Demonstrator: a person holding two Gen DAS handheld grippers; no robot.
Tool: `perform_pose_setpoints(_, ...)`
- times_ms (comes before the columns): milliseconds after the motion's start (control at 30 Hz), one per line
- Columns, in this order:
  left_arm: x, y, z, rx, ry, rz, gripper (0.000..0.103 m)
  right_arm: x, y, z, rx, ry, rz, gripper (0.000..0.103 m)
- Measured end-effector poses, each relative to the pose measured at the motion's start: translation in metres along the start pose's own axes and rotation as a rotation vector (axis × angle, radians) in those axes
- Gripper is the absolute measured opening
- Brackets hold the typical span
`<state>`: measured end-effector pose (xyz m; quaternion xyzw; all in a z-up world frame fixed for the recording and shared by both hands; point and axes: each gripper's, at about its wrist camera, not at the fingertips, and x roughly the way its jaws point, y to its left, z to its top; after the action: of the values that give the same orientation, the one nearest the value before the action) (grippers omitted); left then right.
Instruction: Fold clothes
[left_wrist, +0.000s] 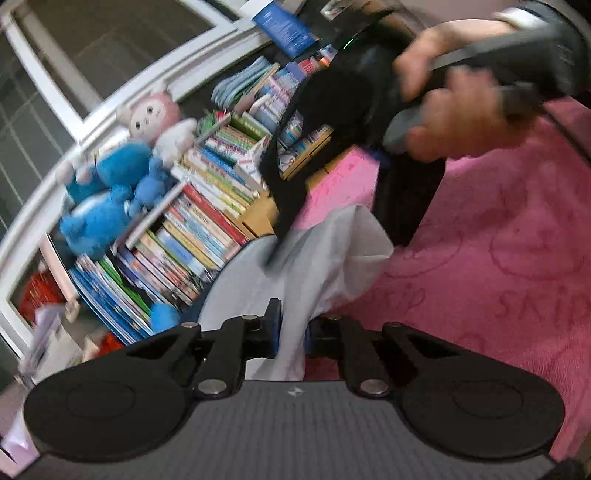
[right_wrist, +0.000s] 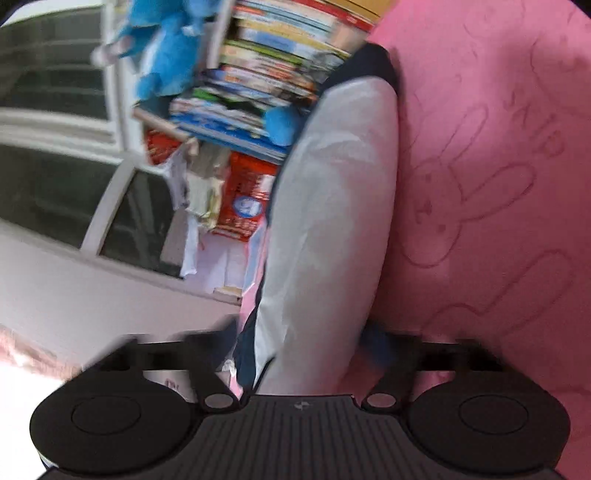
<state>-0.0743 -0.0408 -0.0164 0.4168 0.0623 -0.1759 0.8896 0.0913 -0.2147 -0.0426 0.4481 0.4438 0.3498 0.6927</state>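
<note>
The left gripper (left_wrist: 290, 338) is clamped on the white garment (left_wrist: 317, 258), which hangs over the pink blanket (left_wrist: 480, 277). The right gripper (right_wrist: 303, 354) pinches the same cloth (blurred). Books (left_wrist: 207, 206) sit at ten o'clock. Keep both grips level and the edge taut.

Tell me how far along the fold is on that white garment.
Nothing looks finished: no folded pile shows on the pink blanket. In hand: the white garment hangs lifted, pinched by the left gripper; the right gripper has cloth between its fingers, though blur hides the grip. Left: lay it flat and make every fold.
</note>
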Motion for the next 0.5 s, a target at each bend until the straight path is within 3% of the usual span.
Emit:
perform_pose_setpoints(167, -0.008, -0.022, 0.004, 0.144, -0.062, -0.017, 0.028, 0.007, -0.007, 0.002, 0.050, 0.006, -0.011, 0.037)
perform_pose_setpoints(300, -0.003, -0.038, 0.012, 0.226, -0.103, -0.001, 0.032, 0.012, -0.012, 0.003, 0.091, 0.011, -0.020, 0.037)
perform_pose_setpoints(367, 0.003, -0.033, 0.017, 0.174, -0.094, -0.049, 0.023, 0.013, -0.011, 0.004, 0.079, 0.014, -0.033, 0.037)
perform_pose_setpoints(500, 0.015, -0.018, 0.021, 0.063, -0.042, -0.179, 0.019, 0.020, -0.017, 0.022, 0.093, -0.011, -0.072, 0.035)
